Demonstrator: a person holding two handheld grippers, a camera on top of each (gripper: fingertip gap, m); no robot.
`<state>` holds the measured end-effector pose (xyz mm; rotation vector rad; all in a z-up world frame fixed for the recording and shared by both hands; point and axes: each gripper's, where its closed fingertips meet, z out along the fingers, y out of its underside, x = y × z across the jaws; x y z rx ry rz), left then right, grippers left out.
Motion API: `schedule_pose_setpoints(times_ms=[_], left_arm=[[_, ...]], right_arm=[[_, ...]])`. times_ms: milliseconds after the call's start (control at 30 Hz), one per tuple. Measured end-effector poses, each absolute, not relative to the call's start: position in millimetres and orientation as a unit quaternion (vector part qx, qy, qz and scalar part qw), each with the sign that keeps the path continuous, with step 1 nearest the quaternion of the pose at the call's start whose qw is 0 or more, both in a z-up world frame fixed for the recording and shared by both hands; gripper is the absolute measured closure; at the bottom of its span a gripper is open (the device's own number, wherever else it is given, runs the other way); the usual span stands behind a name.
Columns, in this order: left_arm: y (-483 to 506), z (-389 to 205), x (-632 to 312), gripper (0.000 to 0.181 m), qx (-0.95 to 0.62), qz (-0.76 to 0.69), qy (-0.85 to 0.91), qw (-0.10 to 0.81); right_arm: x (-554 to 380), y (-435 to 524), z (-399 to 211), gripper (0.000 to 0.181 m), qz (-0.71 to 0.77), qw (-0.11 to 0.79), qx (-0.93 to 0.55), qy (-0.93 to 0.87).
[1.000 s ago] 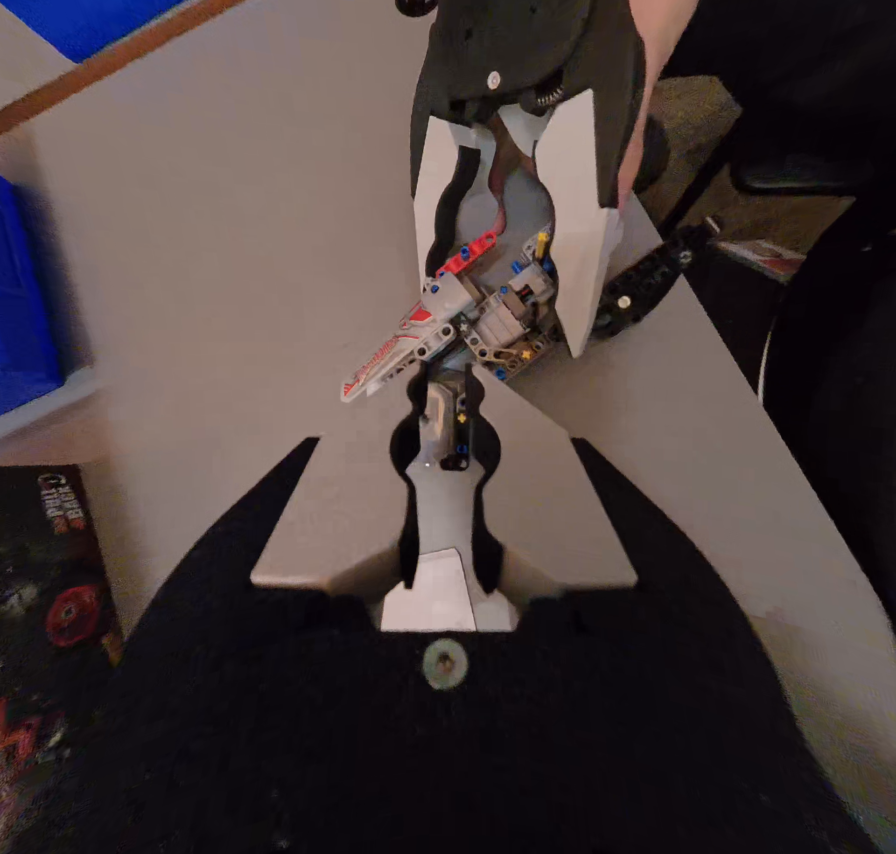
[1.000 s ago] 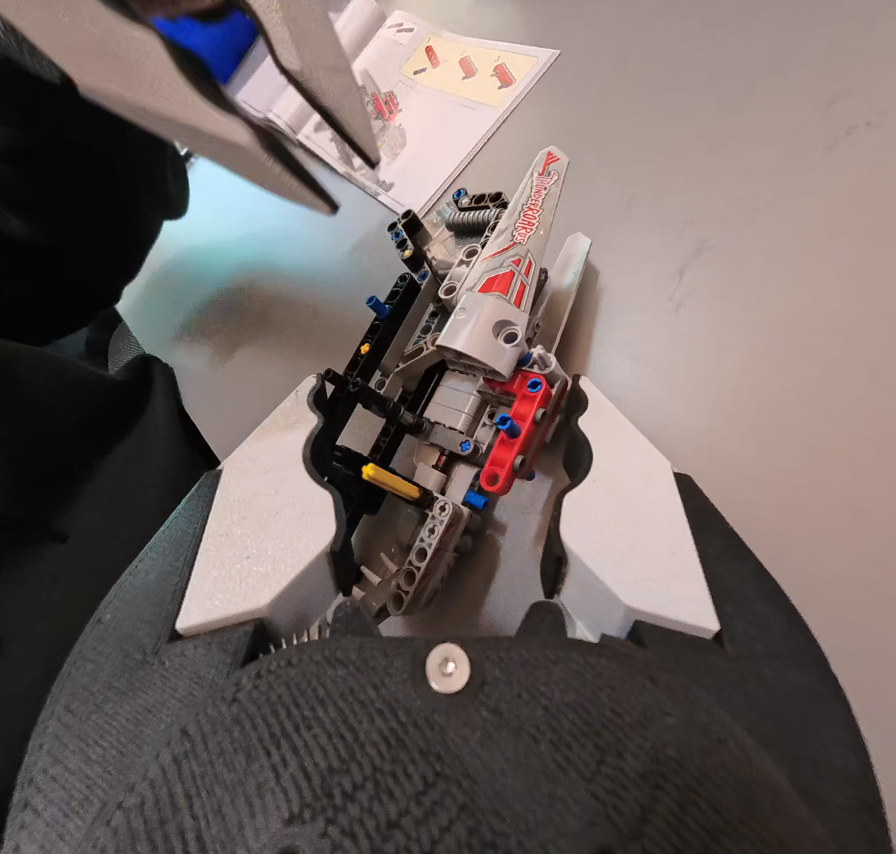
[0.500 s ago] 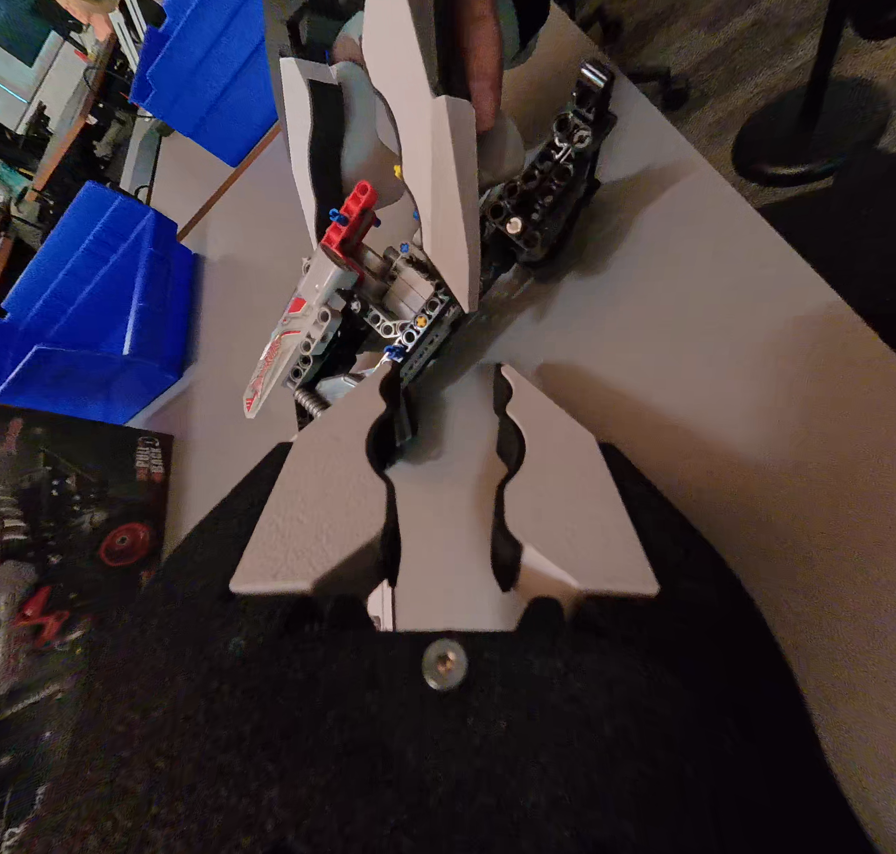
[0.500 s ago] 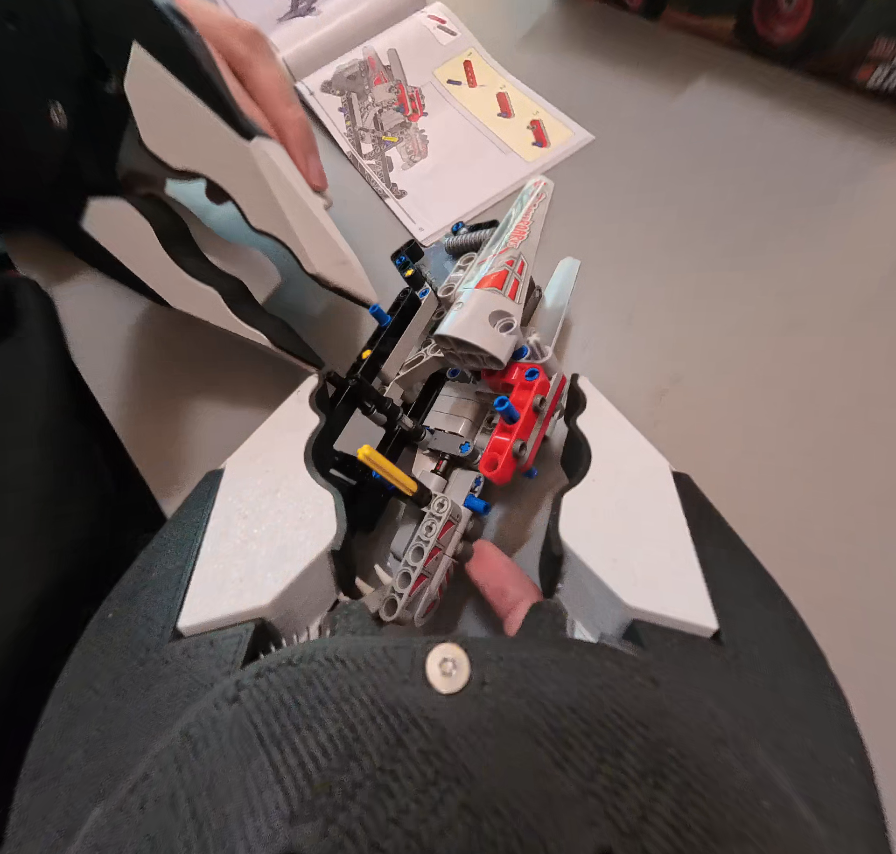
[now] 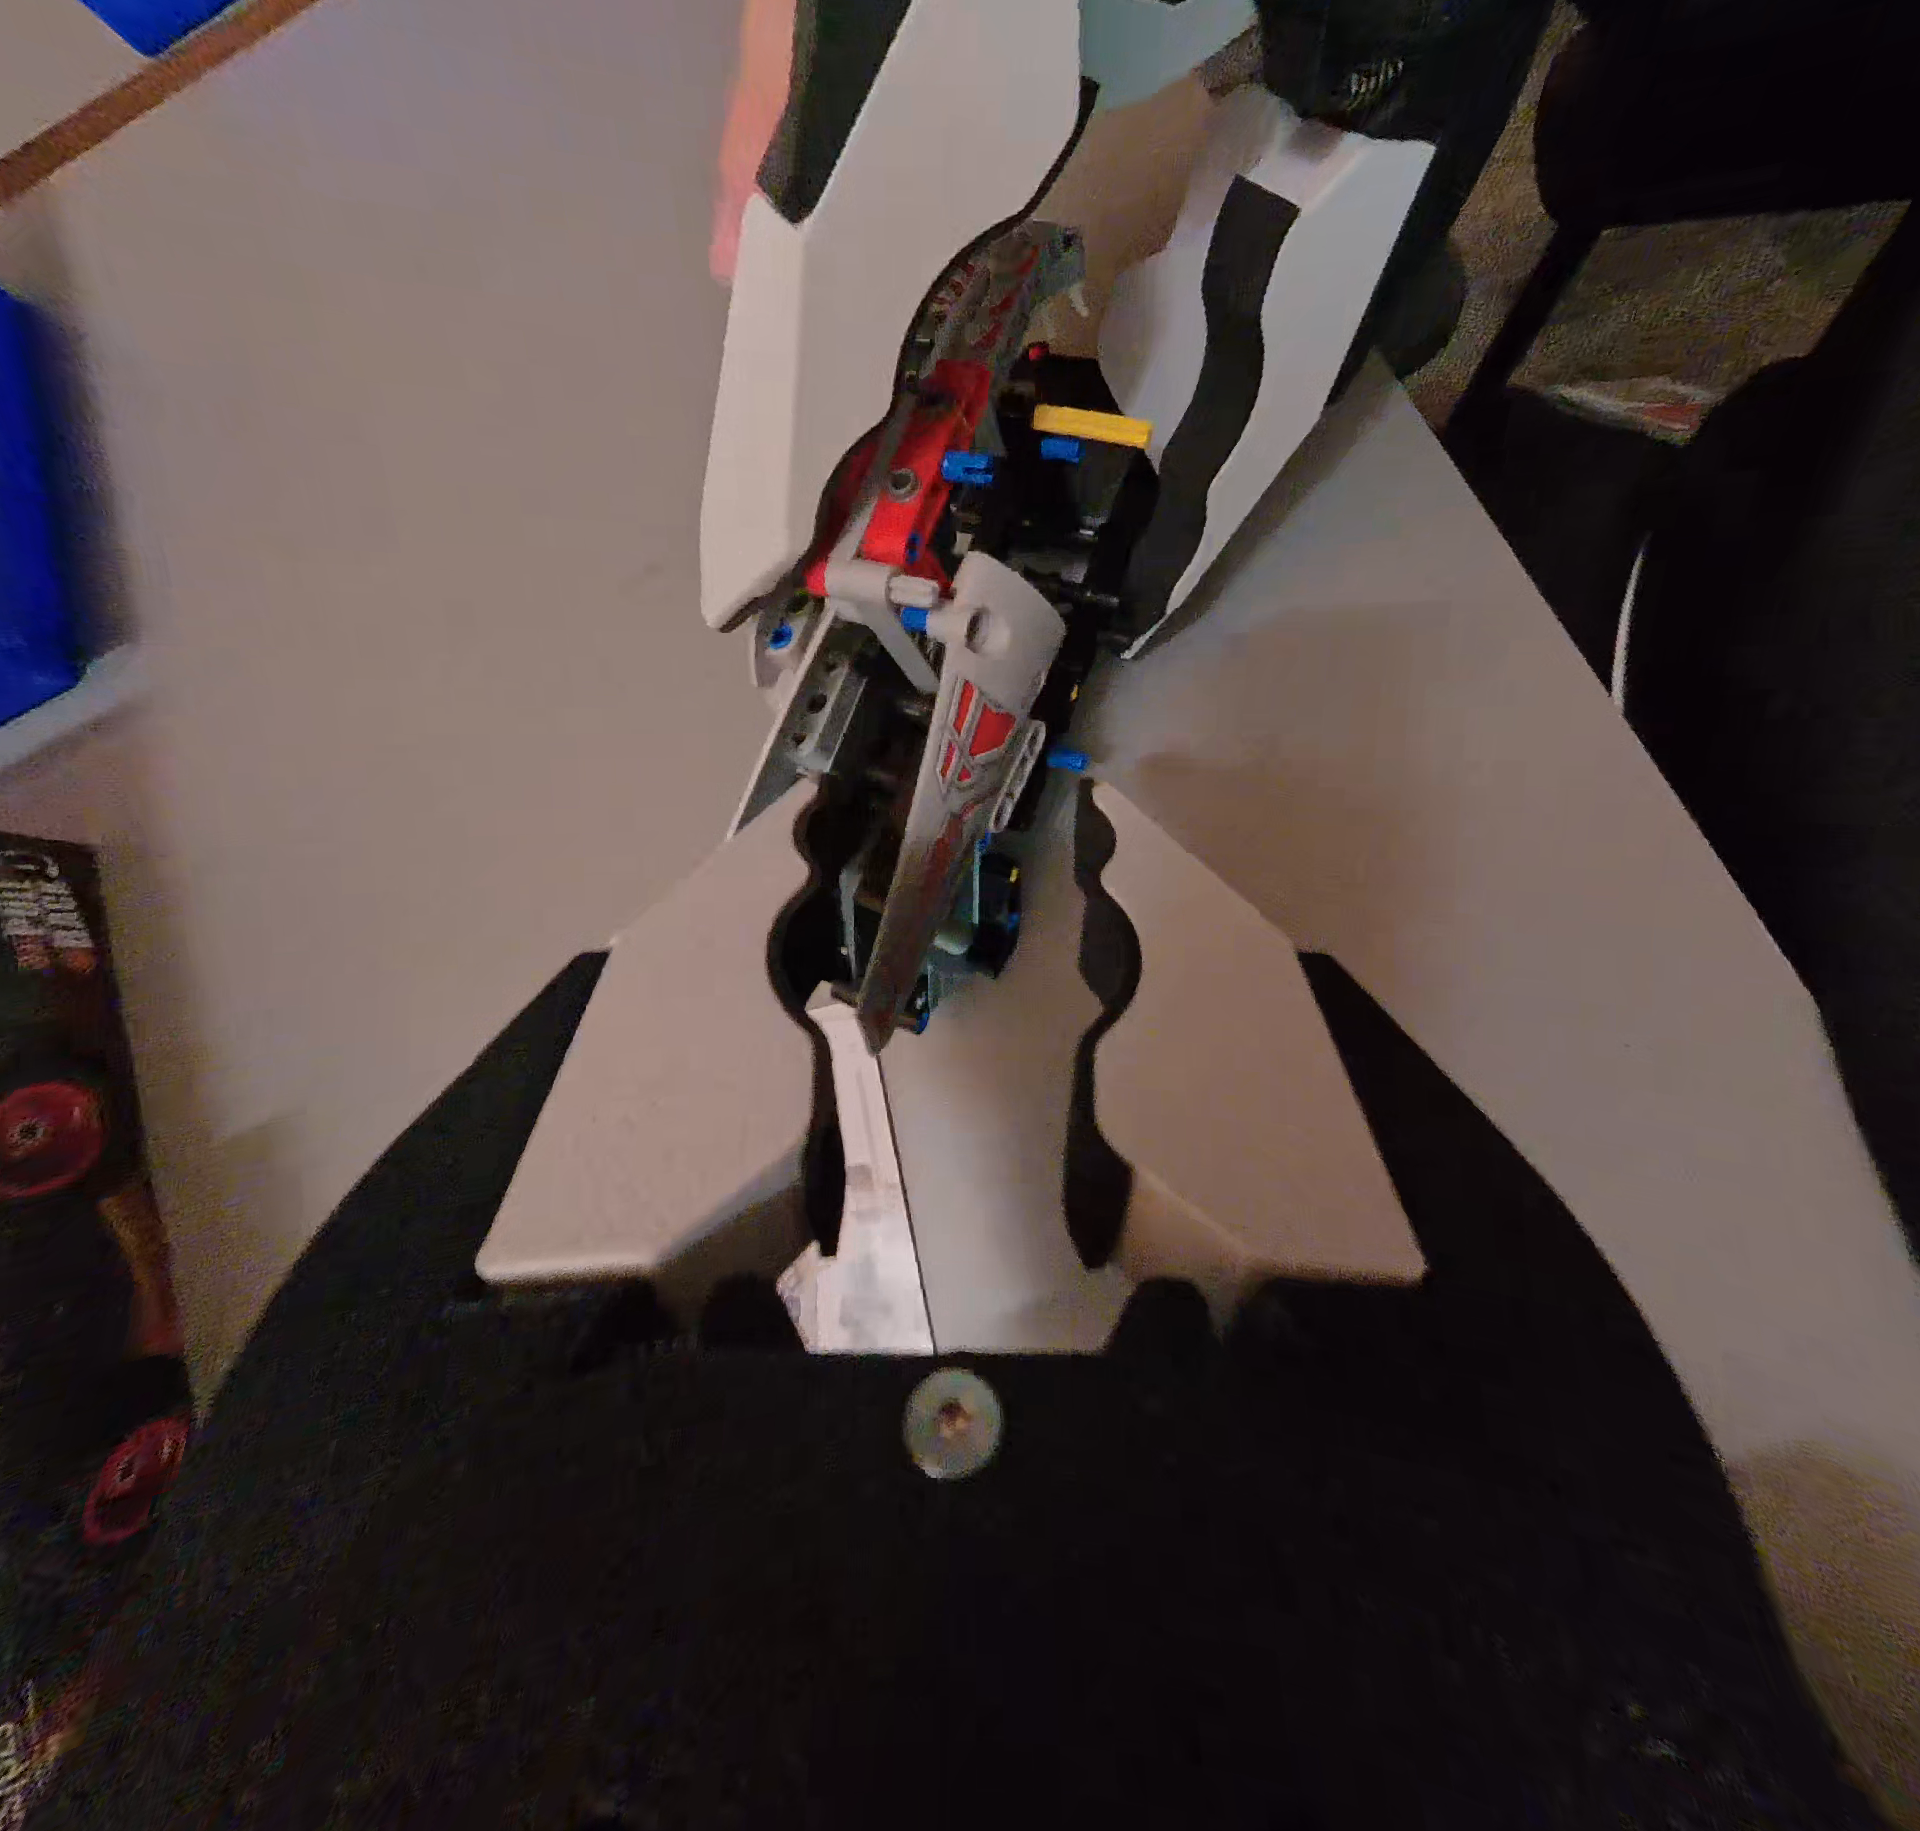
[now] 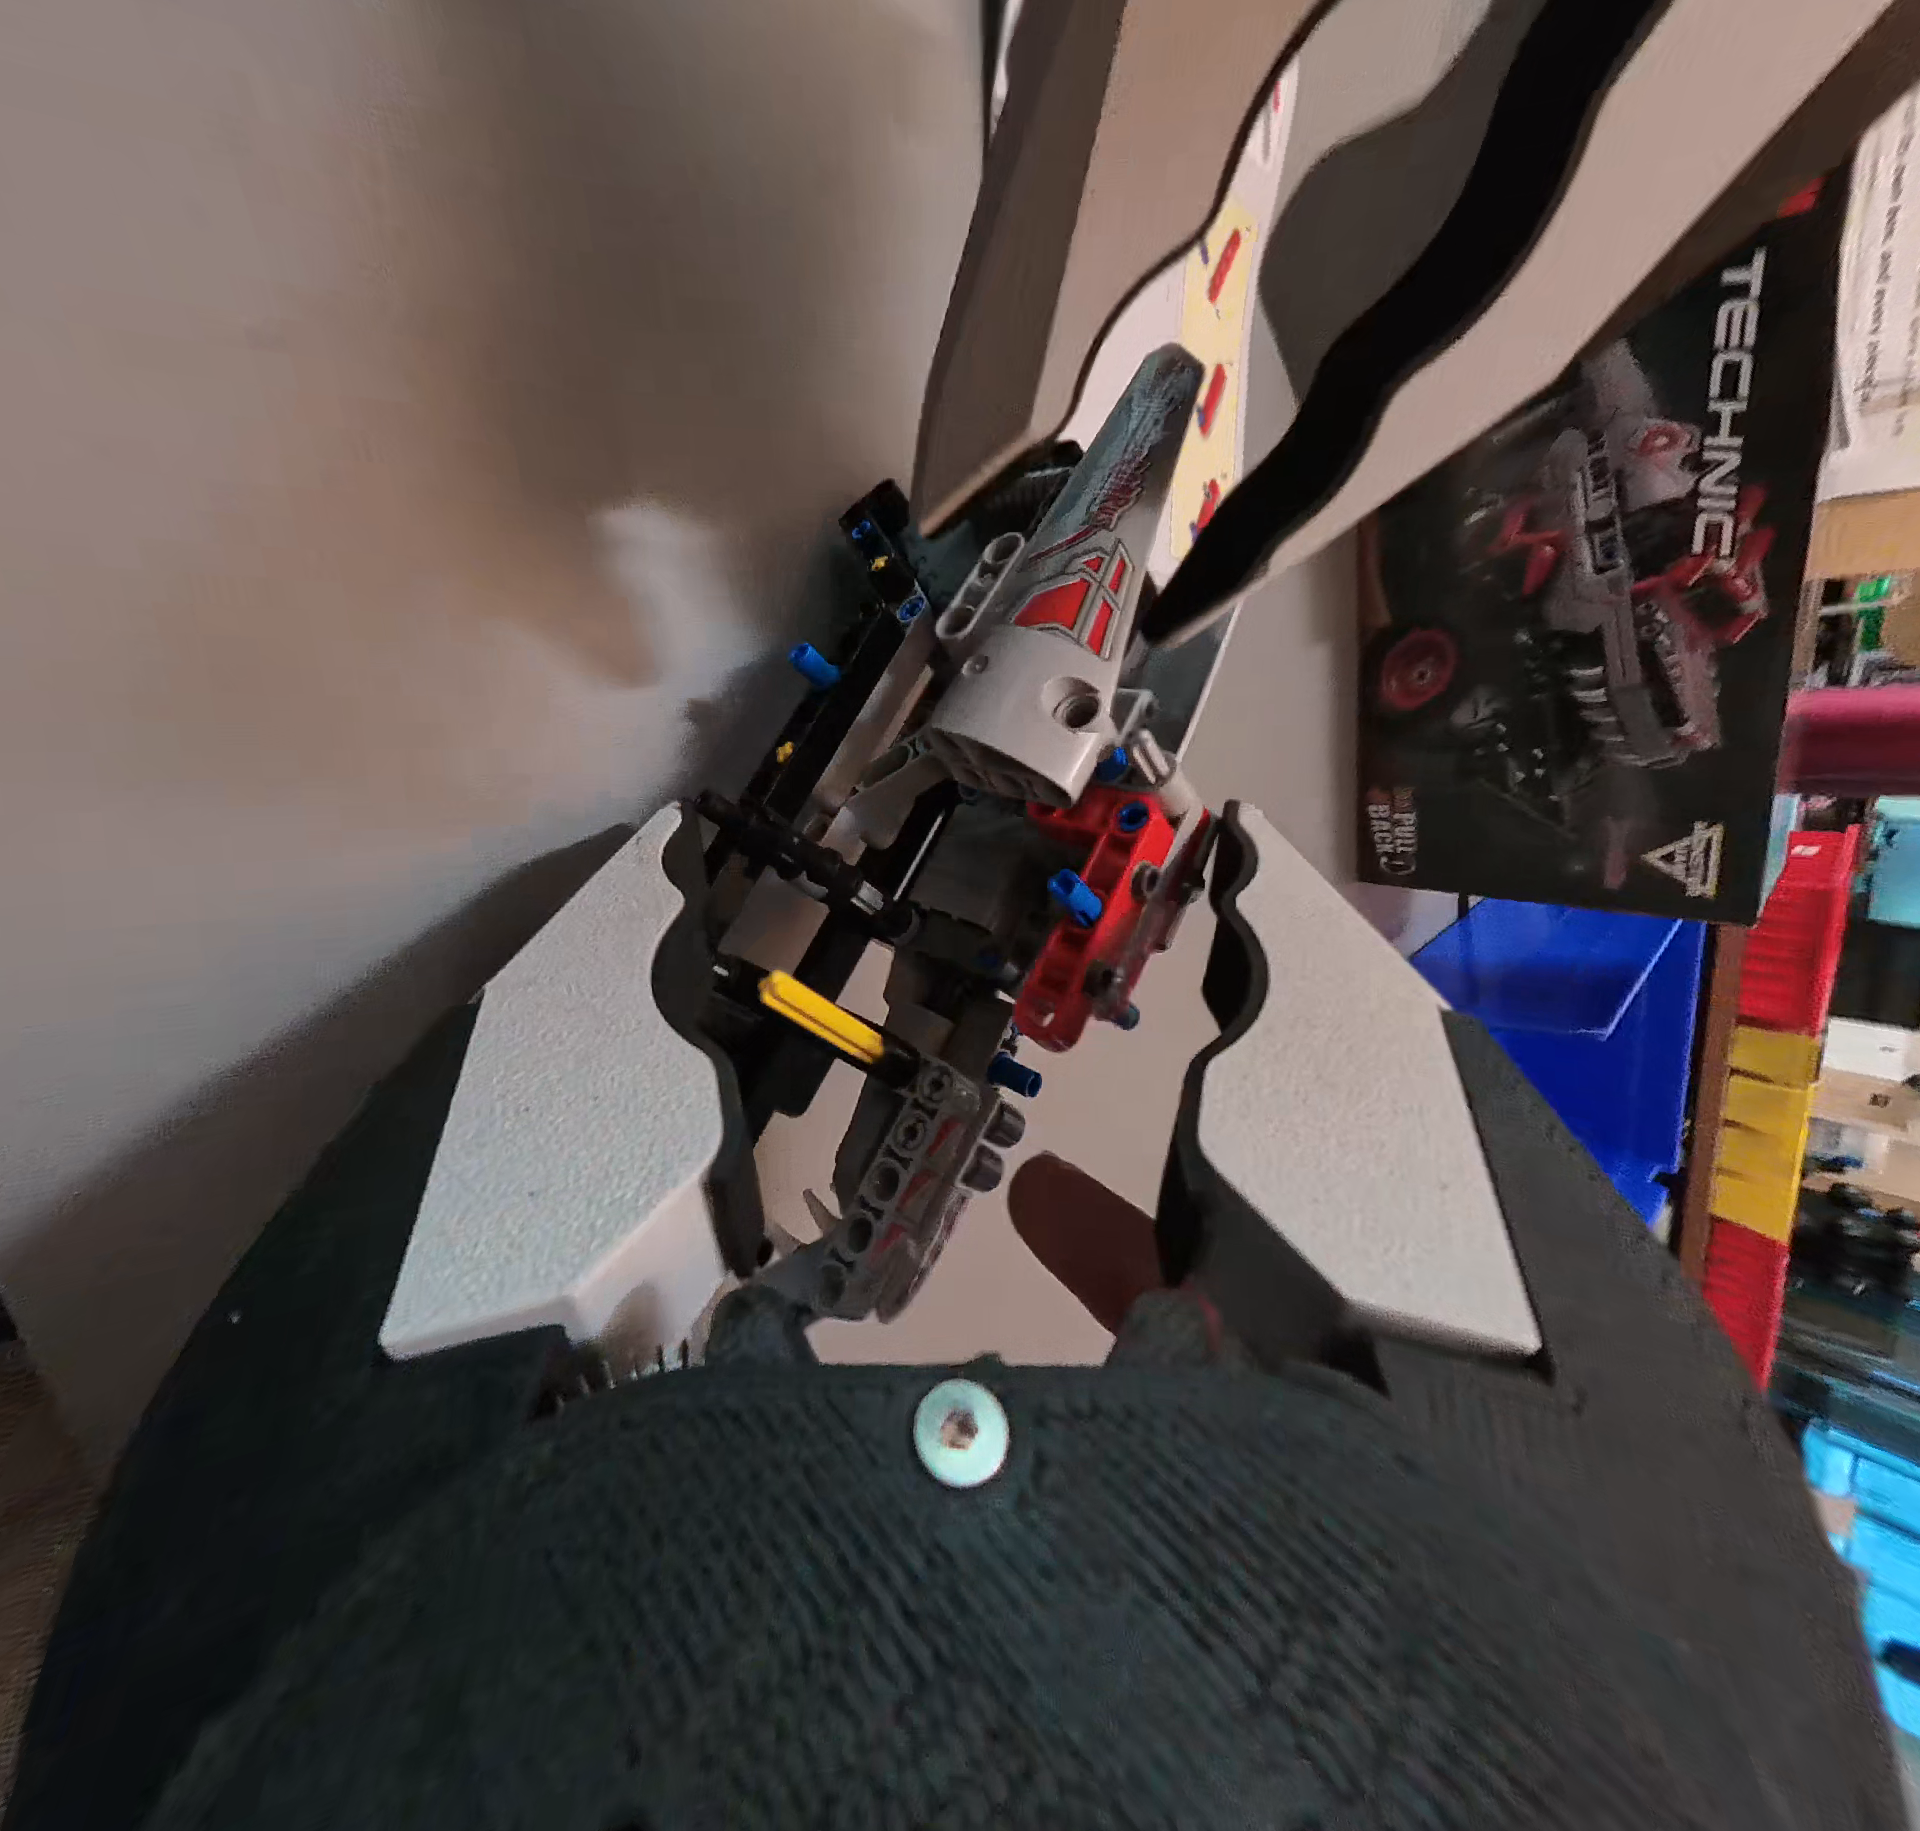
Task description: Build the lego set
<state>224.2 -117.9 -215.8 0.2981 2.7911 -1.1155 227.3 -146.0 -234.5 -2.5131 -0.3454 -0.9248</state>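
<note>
Model (image 6: 997, 846) sits clamped between the right gripper (image 6: 951, 846) jaws; only this view shows the box (image 6: 1590, 576) far right. Left gripper (image 5: 945, 846) jaws spread wide around the model's grey tip.

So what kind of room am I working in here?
Probably a workshop or hobby bench, not a home kitchen. The half-built lego model is held over a plain grey table, the set's box stands nearby, and blue storage bins sit behind it.
</note>
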Motion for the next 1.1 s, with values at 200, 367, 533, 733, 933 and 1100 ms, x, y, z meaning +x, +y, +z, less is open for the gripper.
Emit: schedule_pose_setpoints(times_ms=[200,367,533,733,933,1100], left_arm=[[-126.6,-223.8,222.9,0.142,0.121,-0.343,0.930,0.051],[-127.1,-222.2,220.5,0.146,0.093,-0.370,0.922,0.068],[-127.8,-222.8,215.9,0.147,0.076,-0.411,0.899,0.128],[-124.9,-221.2,217.6,0.146,0.071,-0.448,0.879,0.149],[-110.4,-201.4,233.3,0.106,0.015,-0.510,0.851,0.127],[-106.1,-221.0,245.4,0.090,-0.022,-0.490,0.871,0.010]], right_arm=[[223.1,-140.7,-226.4,0.081,-0.362,0.222,-0.891,-0.162],[217.0,-161.4,-211.9,0.075,-0.304,0.298,-0.904,-0.041],[220.4,-156.4,-178.9,0.101,-0.190,0.466,-0.854,0.136],[222.8,-130.6,-219.8,0.087,-0.098,0.442,-0.877,0.162],[229.7,-127.6,-217.4,0.095,-0.080,0.466,-0.859,0.197],[233.7,-128.8,-217.7,0.092,-0.107,0.445,-0.865,0.206]])
